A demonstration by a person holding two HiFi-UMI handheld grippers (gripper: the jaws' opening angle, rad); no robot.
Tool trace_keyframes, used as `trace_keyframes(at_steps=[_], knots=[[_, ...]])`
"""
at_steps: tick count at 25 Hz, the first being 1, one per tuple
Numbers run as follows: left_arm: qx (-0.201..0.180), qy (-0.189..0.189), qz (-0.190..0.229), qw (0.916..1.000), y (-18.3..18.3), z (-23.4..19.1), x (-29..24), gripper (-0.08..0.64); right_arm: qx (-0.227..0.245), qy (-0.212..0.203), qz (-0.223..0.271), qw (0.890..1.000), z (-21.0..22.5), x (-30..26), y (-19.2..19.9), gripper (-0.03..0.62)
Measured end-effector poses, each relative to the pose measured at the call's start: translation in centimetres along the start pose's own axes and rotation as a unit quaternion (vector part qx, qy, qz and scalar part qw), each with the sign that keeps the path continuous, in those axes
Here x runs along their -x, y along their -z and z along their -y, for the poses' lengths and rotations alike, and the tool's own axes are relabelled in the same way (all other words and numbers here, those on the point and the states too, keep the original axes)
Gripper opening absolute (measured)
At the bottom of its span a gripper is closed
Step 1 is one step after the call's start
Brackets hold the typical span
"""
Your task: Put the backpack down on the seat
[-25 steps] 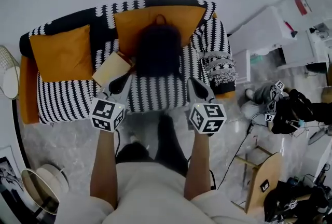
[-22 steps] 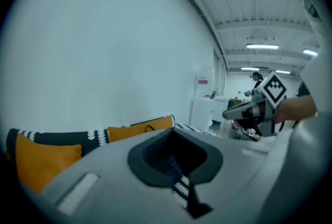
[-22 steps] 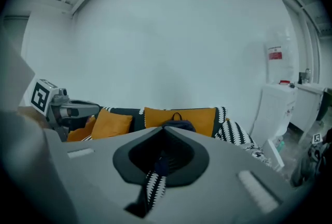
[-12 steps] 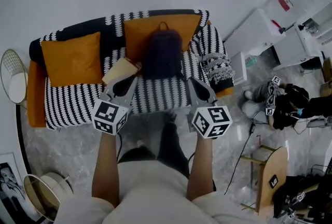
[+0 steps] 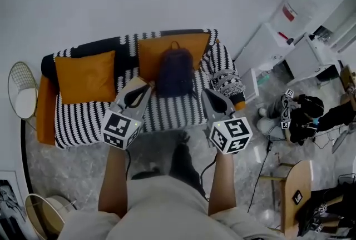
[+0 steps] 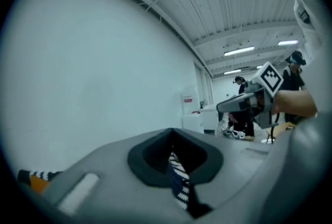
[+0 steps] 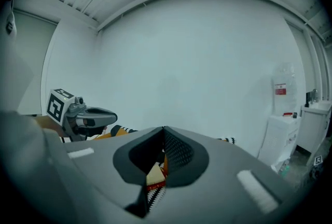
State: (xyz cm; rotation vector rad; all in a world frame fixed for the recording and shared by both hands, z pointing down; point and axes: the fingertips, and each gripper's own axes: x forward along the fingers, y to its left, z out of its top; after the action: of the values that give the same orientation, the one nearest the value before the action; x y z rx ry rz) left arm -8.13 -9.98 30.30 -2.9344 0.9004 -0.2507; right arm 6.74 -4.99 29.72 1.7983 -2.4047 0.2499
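A dark navy backpack (image 5: pixel 174 73) stands upright on the striped sofa seat (image 5: pixel 167 111), leaning on an orange back cushion (image 5: pixel 172 48). Nothing is holding it. In the head view my left gripper (image 5: pixel 136 96) and right gripper (image 5: pixel 212 102) hover in front of the sofa, short of the backpack and to either side of it. Both are shut with nothing between their jaws. The left gripper view shows its own jaws closed (image 6: pixel 171 154) and the right gripper (image 6: pixel 252 102) off to the side. The right gripper view shows its closed jaws (image 7: pixel 162 151) and the left gripper (image 7: pixel 79 114).
A second orange cushion (image 5: pixel 85 75) lies at the sofa's left, and a patterned throw (image 5: pixel 228 81) covers its right arm. A round wire side table (image 5: pixel 21 92) stands at the left. White cabinets (image 5: pixel 268 44), a person on the floor (image 5: pixel 295 115) and a wooden stool (image 5: pixel 290 200) are at the right.
Both grippers and the head camera have drawn back from the sofa, which now looks smaller and farther off. The backpack stays upright on the seat.
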Motion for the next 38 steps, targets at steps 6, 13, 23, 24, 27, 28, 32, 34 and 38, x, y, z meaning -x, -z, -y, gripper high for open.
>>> trace_keyframes(at_steps=[6, 13, 23, 24, 27, 28, 32, 34, 38], knots=[[-0.030, 0.011, 0.036, 0.9988, -4.5, 2.0, 2.3, 0.004, 0.031, -0.022, 0.022, 0.999, -3.1, 2.7, -4.1, 0.006], [-0.063, 0.021, 0.081, 0.9945, -9.8, 3.9, 4.6, 0.003, 0.066, -0.026, 0.040, 0.997, -4.9, 5.5, -7.8, 0.006], [-0.079, 0.043, 0.106, 0.9903, -12.2, 6.1, 6.4, 0.003, 0.090, -0.018, 0.033, 0.995, -6.4, 7.3, -8.7, 0.006], [-0.077, 0.045, 0.106, 0.9903, -12.2, 6.2, 6.3, 0.003, 0.088, -0.016, 0.033, 0.995, -6.4, 7.5, -8.6, 0.006], [-0.069, 0.047, 0.106, 0.9909, -12.2, 6.1, 6.3, 0.003, 0.085, -0.011, 0.032, 0.996, -6.5, 7.9, -8.4, 0.006], [-0.067, 0.047, 0.106, 0.9910, -12.1, 6.1, 6.2, 0.003, 0.084, -0.010, 0.032, 0.996, -6.3, 8.0, -8.3, 0.006], [-0.066, 0.053, 0.096, 0.9918, -11.8, 6.6, 5.9, 0.003, 0.079, -0.005, 0.028, 0.996, -5.9, 8.4, -7.9, 0.006], [-0.063, 0.054, 0.092, 0.9923, -11.8, 6.4, 5.7, 0.003, 0.078, -0.003, 0.027, 0.997, -5.9, 8.5, -7.9, 0.006], [-0.057, 0.056, 0.092, 0.9925, -12.0, 6.4, 5.1, 0.003, 0.075, 0.004, 0.022, 0.997, -5.2, 8.8, -7.7, 0.006]])
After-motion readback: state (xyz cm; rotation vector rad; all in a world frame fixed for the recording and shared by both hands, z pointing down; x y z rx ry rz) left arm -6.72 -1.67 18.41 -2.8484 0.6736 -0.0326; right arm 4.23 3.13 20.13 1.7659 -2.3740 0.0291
